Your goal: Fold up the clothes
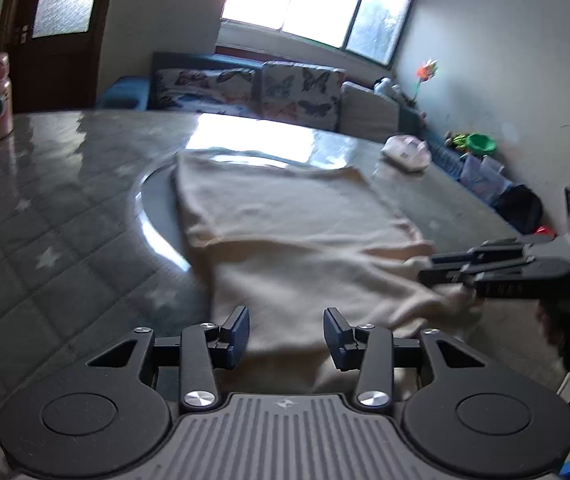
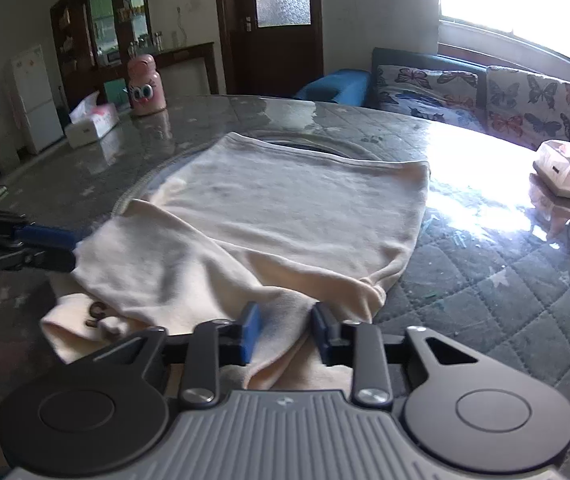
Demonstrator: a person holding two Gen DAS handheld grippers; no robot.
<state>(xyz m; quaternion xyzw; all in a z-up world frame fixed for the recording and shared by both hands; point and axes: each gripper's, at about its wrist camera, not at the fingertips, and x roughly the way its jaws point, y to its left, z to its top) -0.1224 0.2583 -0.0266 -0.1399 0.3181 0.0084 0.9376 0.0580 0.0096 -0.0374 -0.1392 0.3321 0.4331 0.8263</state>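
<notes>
Cream garment (image 2: pixel 285 208) lies part-folded on the table (image 2: pixel 485 280); left gripper (image 1: pixel 286 334) and right gripper (image 2: pixel 285 330) hover at its near edge, fingers spread, seemingly poised to grasp

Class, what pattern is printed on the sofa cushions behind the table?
Butterflies, multicoloured on a pale ground, on the sofa cushions; clearest in the right wrist view.

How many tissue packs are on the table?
2. One tissue pack sits at the far left beside the pink bottle; another tissue pack lies at the right edge in the sunlight. More could be out of view.
</notes>
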